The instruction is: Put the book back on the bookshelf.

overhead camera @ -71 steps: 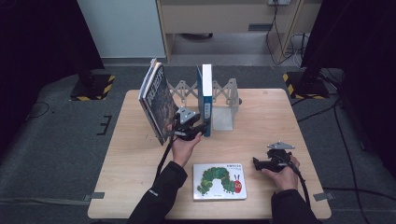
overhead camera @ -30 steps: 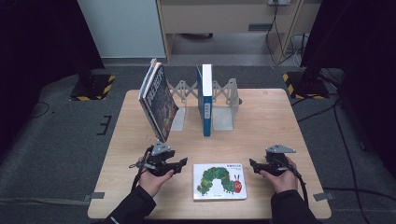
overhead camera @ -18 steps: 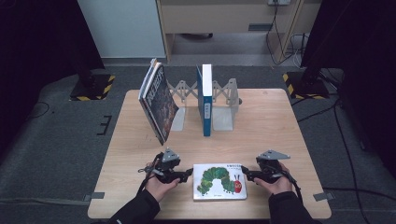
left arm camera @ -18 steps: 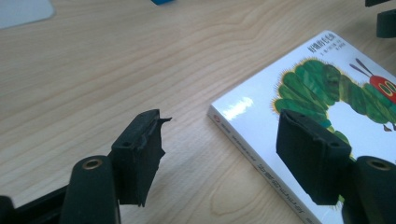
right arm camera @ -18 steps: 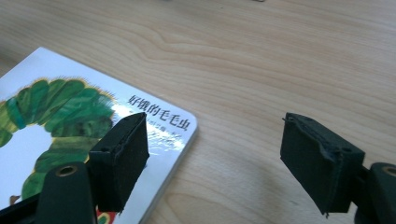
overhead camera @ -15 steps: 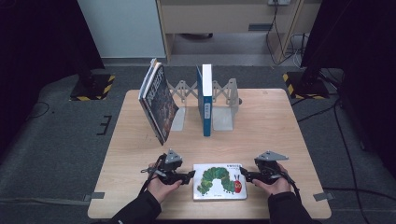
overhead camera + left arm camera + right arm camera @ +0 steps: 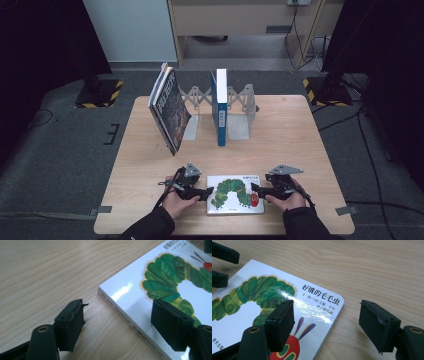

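Caterpillar book [image 7: 235, 194] lies flat (cover up) between open, empty left gripper [image 7: 204, 193] and right gripper [image 7: 256, 189].

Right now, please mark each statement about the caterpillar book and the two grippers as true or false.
1. The caterpillar book lies flat on the table. True.
2. The left gripper clamps the book. False: its jaws are open, straddling the spine edge.
3. The right gripper is at the book's right edge. True.
4. The blue book lies flat. False: it stands upright in the rack.
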Available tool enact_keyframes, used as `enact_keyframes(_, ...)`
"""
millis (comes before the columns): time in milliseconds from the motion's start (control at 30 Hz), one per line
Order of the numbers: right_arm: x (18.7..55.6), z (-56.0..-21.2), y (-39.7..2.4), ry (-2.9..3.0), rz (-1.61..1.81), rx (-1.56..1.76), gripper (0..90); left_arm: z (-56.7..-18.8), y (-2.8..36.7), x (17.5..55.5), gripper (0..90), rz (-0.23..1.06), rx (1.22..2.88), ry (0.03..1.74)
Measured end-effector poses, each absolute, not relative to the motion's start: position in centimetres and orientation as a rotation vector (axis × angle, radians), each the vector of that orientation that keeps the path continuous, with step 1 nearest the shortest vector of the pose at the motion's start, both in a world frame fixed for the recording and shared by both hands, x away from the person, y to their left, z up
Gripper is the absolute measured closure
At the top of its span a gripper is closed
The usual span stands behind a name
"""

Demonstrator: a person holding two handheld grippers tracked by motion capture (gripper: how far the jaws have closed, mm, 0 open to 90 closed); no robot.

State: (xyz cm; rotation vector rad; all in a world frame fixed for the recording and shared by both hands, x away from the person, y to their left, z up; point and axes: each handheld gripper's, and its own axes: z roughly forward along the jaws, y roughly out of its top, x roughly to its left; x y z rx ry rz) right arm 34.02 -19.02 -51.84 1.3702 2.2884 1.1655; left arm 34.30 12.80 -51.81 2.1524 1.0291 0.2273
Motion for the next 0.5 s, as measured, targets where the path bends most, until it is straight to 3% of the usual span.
enact_keyframes(500, 33.9, -52.5, -18.0, 2.330, 1.167, 1.392, 29.2, -53.1, 12.7, 34.2, 19.4, 0.191, 2.053, 1.028)
